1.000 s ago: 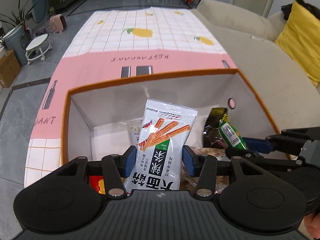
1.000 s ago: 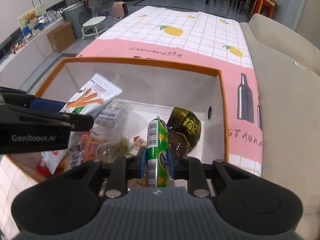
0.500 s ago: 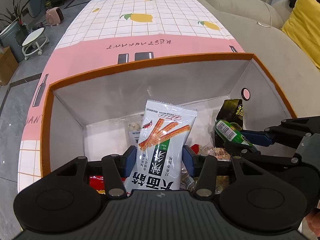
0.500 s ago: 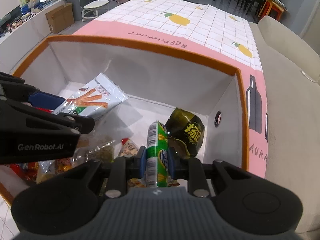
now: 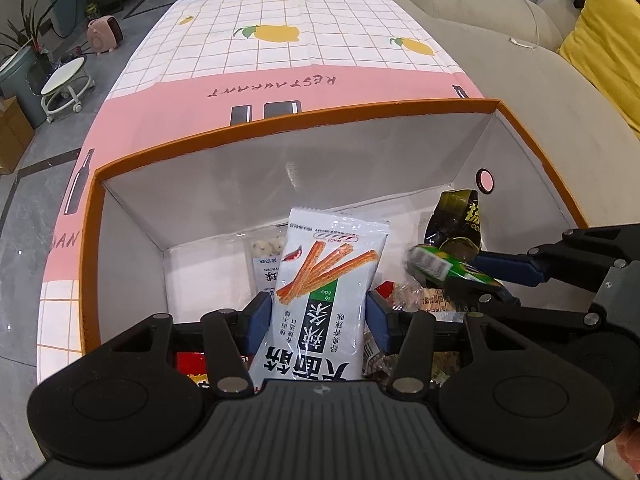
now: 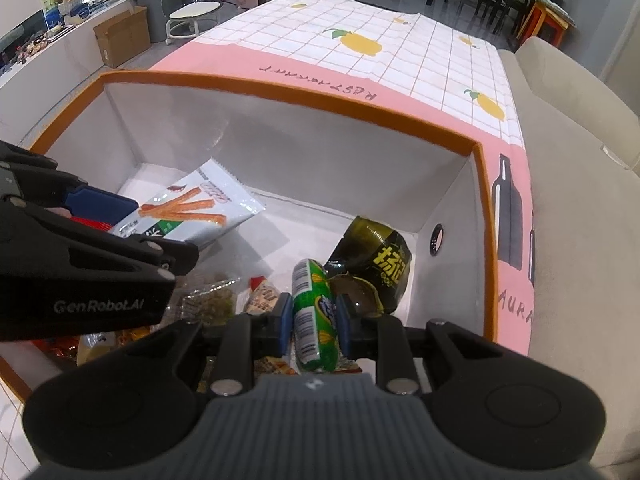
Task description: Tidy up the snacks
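The white snack packet [image 5: 320, 292] is glossy plastic film, smooth with a crimped top edge; the green snack tube [image 6: 314, 316] is shiny printed foil-like wrap; the dark green pouch [image 6: 376, 264] is crinkled, reflective film; the box [image 5: 280, 176] looks like matt white card inside with a dull orange rim; the tablecloth [image 5: 280, 52] is smooth printed cloth or vinyl, slightly sheeny; the left gripper [image 5: 318, 316] and right gripper [image 6: 312, 320] are matt black plastic with ribbed housing, blue rubbery pads and bright metal screws; the sofa [image 5: 500, 60] is matt woven beige fabric.
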Motion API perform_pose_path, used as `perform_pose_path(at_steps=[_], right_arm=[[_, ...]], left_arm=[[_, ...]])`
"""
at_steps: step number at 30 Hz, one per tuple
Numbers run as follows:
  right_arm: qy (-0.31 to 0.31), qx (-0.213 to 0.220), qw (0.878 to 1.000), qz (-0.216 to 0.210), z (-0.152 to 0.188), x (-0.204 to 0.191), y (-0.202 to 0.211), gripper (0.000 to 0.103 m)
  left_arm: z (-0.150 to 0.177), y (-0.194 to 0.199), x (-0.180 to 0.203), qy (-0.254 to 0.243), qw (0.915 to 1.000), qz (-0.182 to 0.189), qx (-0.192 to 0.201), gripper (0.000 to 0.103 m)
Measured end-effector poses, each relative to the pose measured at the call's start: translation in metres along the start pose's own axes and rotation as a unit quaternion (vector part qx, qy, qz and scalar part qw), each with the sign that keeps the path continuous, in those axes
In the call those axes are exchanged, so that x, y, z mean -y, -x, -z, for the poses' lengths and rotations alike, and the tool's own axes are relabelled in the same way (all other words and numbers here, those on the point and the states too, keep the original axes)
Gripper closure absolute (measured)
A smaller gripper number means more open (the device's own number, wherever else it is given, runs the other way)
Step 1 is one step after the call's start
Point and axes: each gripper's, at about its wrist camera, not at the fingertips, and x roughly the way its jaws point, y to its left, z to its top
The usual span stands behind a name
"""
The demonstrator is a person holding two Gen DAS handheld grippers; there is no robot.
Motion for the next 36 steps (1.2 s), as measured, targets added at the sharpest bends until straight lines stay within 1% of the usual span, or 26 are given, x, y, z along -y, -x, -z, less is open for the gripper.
perform_pose_path(at_steps=[4,6,8,9,11,14,15,20,22,24,29,33,36], right_arm=[[0.001,0.004,1.0,0.002,-0.001,0.0,0.006,0.081],[0.0,0.007,1.0,0.005,-0.002,0.001,0.01,0.074],[-0.003,0.011,1.0,0.009,-0.001,0.002,0.014,0.068],[-0.005,0.014,1.0,0.011,-0.001,0.003,0.016,0.067],[-0.01,0.017,1.0,0.011,0.0,0.004,0.021,0.066],[-0.016,0.027,0.999,0.012,0.001,0.004,0.03,0.059],[-0.02,0.033,0.999,0.011,0.001,0.004,0.035,0.056],[-0.036,0.062,0.997,0.018,0.001,0.006,0.061,0.05],[-0.044,0.078,0.996,0.019,0.001,0.008,0.074,0.048],[-0.057,0.093,0.994,0.017,0.002,0.01,0.089,0.044],[-0.077,0.135,0.988,0.016,0.01,0.011,0.128,0.043],[-0.082,0.17,0.982,0.013,0.025,0.007,0.161,0.043],[-0.093,0.195,0.976,0.001,0.04,0.003,0.185,0.043]], left_arm=[[0.001,0.006,0.001,-0.004,1.0,-0.004,0.007,0.041],[0.001,0.011,0.0,-0.005,0.9999,-0.002,0.009,0.04],[0.0,0.017,-0.002,-0.004,0.9999,0.001,0.014,0.034],[0.0,0.021,-0.002,-0.004,0.9998,0.002,0.019,0.031],[-0.001,0.029,-0.001,-0.005,0.9996,0.0,0.028,0.031],[-0.003,0.043,0.0,-0.002,0.999,-0.003,0.043,0.031],[-0.003,0.048,0.0,0.0,0.9987,-0.006,0.051,0.031],[-0.004,0.079,0.001,0.01,0.9952,-0.022,0.095,0.031],[-0.003,0.093,0.001,0.016,0.9929,-0.025,0.115,0.031],[-0.001,0.108,0.001,0.023,0.9902,-0.031,0.134,0.031],[0.012,0.149,0.003,0.041,0.9808,-0.044,0.185,0.031],[0.032,0.178,0.009,0.032,0.9725,-0.056,0.224,0.031],[0.051,0.198,0.015,0.023,0.9669,-0.064,0.246,0.031]])
